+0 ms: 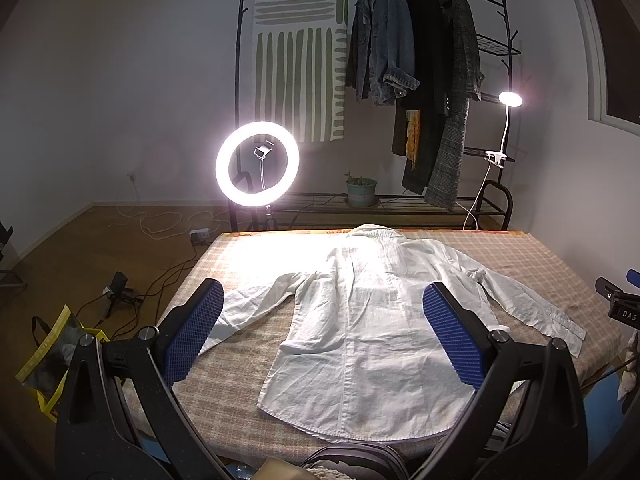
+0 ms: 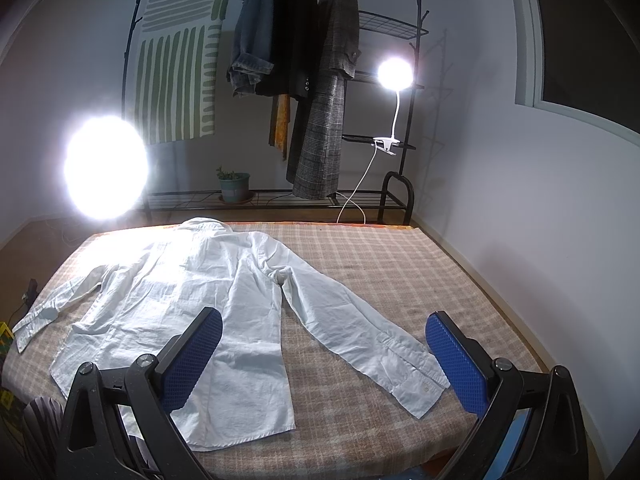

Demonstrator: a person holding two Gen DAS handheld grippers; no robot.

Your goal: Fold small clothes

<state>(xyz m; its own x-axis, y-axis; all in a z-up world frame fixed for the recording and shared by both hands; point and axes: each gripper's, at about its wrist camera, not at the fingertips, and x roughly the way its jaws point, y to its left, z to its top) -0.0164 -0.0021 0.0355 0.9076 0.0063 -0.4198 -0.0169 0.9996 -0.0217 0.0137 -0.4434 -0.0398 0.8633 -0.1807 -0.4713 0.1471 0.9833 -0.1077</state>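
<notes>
The white shirt (image 1: 360, 320) lies flat and unfolded on the checked table (image 1: 248, 344), collar at 12 o'clock, sleeves spread toward 9 and 3 o'clock. Your left gripper (image 1: 324, 300) hangs above the shirt body, jaws wide and empty. Your right gripper (image 2: 324, 320) hangs over the sleeve (image 2: 360, 324) at 3 o'clock, likewise wide, gripping nothing. Beyond the table, a ring light (image 1: 257, 163) glows at 11 o'clock.

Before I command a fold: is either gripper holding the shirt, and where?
Nothing is held. The left gripper and right gripper are both open above the white shirt.
</notes>
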